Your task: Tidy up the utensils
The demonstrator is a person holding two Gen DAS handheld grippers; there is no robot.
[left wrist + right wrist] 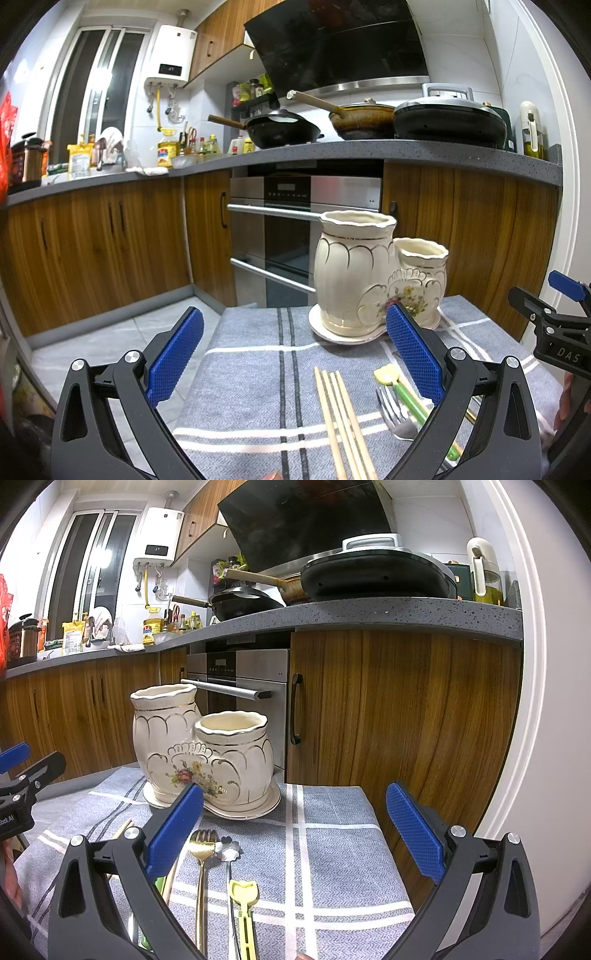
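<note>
A cream ceramic utensil holder (373, 273) with two openings and a flower print stands on its saucer at the far end of a grey striped cloth (251, 387); it also shows in the right wrist view (207, 753). Several wooden chopsticks (343, 424) lie between my left gripper's fingers. A silver fork (395, 413) and a green-handled utensil (410, 398) lie by its right finger. My left gripper (295, 354) is open and empty. In the right wrist view a gold fork (202, 853), a flower-ended spoon (228, 849) and a yellow utensil (244, 897) lie on the cloth. My right gripper (295, 834) is open and empty.
The cloth covers a small table (332, 849) in front of wooden kitchen cabinets (399, 716) and an oven (295, 229). The counter (369, 151) above holds pans and bottles. Each gripper shows at the edge of the other's view.
</note>
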